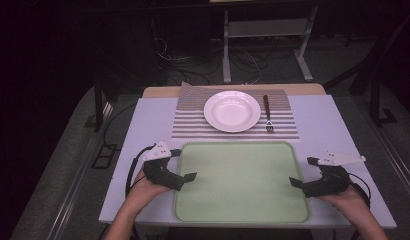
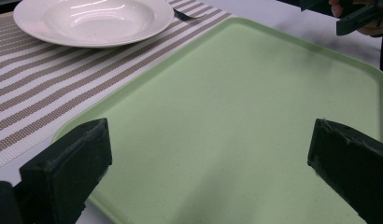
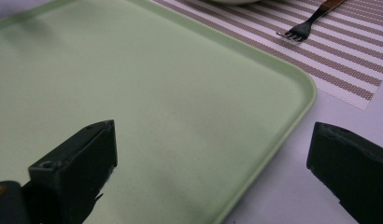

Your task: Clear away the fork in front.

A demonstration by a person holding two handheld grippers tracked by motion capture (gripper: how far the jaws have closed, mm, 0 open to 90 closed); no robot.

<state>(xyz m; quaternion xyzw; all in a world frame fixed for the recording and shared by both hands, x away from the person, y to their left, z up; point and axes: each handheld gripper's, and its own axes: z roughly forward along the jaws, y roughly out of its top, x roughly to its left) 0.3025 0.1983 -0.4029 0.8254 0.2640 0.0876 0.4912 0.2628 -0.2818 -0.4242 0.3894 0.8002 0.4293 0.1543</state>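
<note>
The left gripper [image 1: 189, 176] sat in the person's left hand [image 1: 145, 187] at the left edge of the pale green tray [image 1: 243, 210], its jaws spread wide with nothing between them. From its own camera the two black jaws stood far apart over the tray's [image 2: 255, 116] bare surface, the tips pointing in towards the middle. The right gripper [image 1: 294, 182] was held in the right hand [image 1: 345, 197] at the tray's right edge, also wide open and holding nothing; in its own view one jaw hung over the tray [image 3: 133, 93] and the other over the white table [image 3: 283, 196] just outside the rim. Each gripper carried a grey three-cornered plate on top and a dark cable trailing back to the wrist.

The tray lay empty on the near half of the table [image 1: 153, 120], square to the person. Just beyond it lay a striped placemat [image 1: 193, 125], brown and white, its near edge close to the tray's far rim. On the placemat stood a white deep plate [image 1: 232, 111], empty, and to its right a fork [image 1: 267, 114] with a dark handle, tines pointing towards the tray. Past the table the room was dim, with a metal frame [image 1: 265, 45] and loose cables [image 1: 193, 65] on the floor
</note>
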